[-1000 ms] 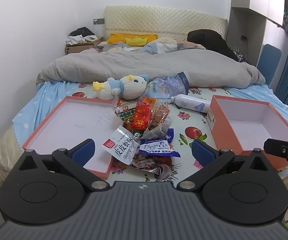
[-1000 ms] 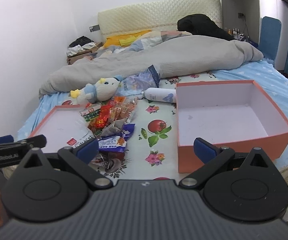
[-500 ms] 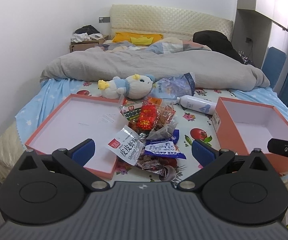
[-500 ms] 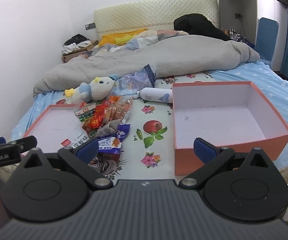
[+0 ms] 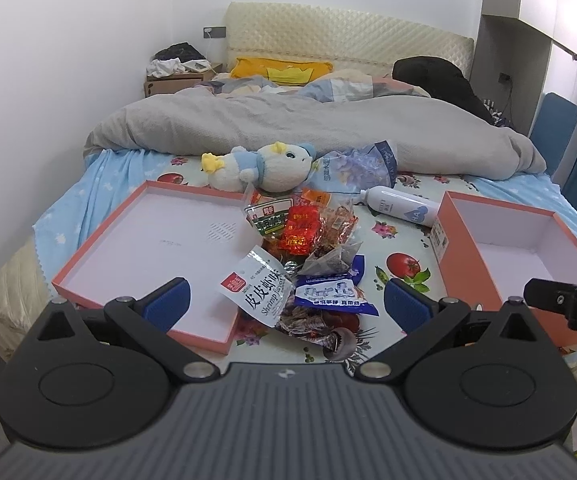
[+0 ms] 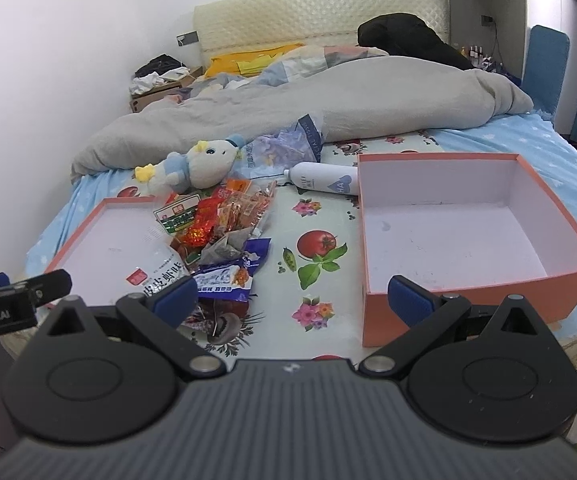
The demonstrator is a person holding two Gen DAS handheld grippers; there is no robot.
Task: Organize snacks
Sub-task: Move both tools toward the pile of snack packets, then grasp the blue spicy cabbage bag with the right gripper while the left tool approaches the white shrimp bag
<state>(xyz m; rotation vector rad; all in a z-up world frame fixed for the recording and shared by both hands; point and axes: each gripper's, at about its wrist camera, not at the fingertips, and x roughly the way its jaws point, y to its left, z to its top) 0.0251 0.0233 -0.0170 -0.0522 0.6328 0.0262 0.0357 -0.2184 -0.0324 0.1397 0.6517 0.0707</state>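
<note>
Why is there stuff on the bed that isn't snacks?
Two things look out of place beside the snack pile: a plush toy lying on its side behind it, and a white bottle tipped over against the deep orange box. Neither is a snack. Both boxes hold no snacks yet.

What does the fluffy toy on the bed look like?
The plush toy is soft and fuzzy, with a white body, pale blue hood, yellow tuft on its head, a big dark eye and yellow feet. It lies on its side on the flowered bedsheet, just before the grey duvet. Snack packets crowd its front; neither claw touches it.
</note>
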